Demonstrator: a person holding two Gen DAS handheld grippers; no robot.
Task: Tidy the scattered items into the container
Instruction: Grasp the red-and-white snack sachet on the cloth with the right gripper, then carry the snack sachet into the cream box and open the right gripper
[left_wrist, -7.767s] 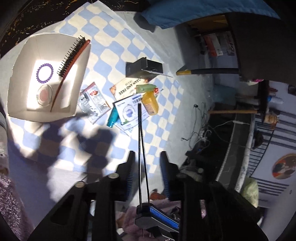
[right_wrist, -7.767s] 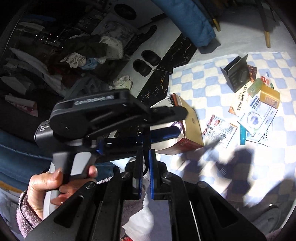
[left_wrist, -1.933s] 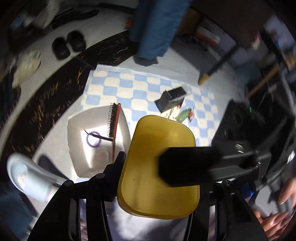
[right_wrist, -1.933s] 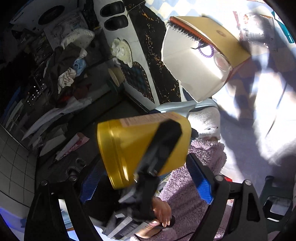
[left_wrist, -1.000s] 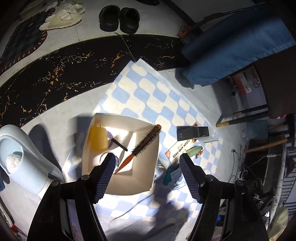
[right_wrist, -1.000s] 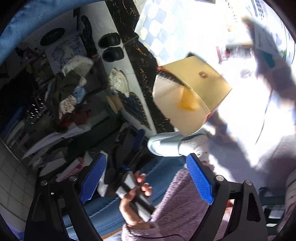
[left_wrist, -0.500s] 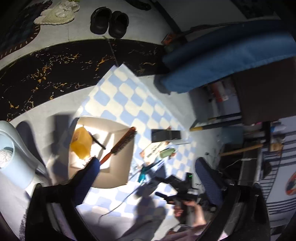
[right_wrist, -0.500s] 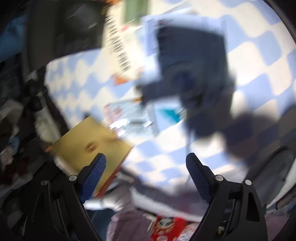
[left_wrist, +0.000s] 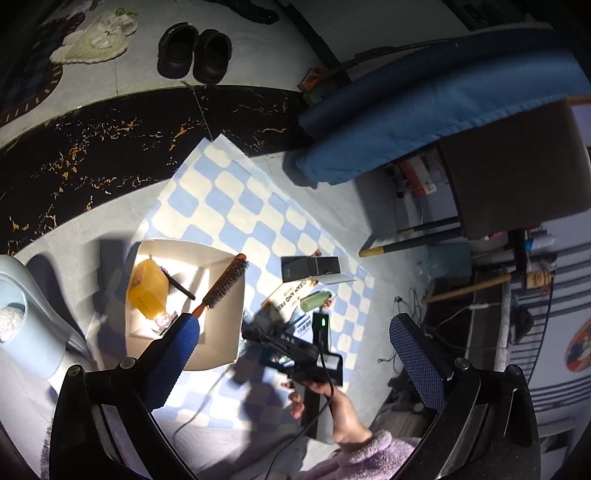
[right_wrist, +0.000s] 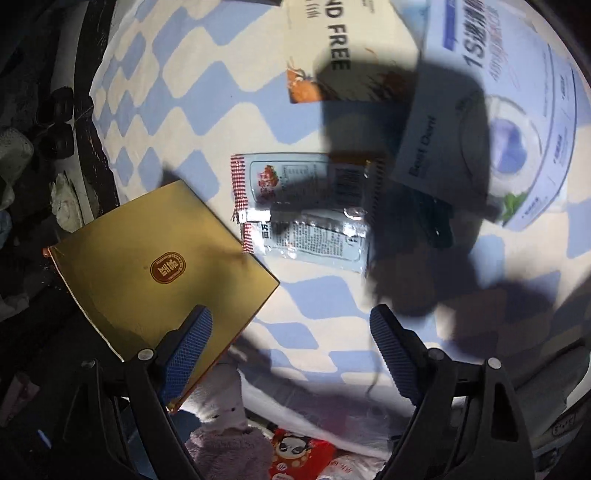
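The open cardboard box (left_wrist: 221, 343) sits on the checkered mat (left_wrist: 251, 206). Inside lie a yellow bottle (left_wrist: 146, 291), a round hairbrush (left_wrist: 221, 284) and a black comb (left_wrist: 181, 288). My left gripper (left_wrist: 295, 341) hangs high above, open and empty. To the right of the box lie a black carton (left_wrist: 310, 267), a green tube (left_wrist: 316, 300) and flat packets. My right gripper (right_wrist: 290, 332) is open and empty, low over a red-edged sachet (right_wrist: 299, 210), beside the box's gold wall (right_wrist: 129, 280). A white pack (right_wrist: 424, 155) and a blue-printed pack (right_wrist: 517, 110) lie beyond it.
Black shoes (left_wrist: 194, 51) stand on the far floor. A blue cushion (left_wrist: 424, 110) overhangs the mat's far right. A pale blue slipper (left_wrist: 22, 295) lies left of the box, and broom handles (left_wrist: 406, 243) to the right. A red snack bag (right_wrist: 295, 454) lies near me.
My left gripper rose from the box, jaws wider; the yellow bottle stays inside. The right gripper swung from facing the room down close over the packets on the mat.
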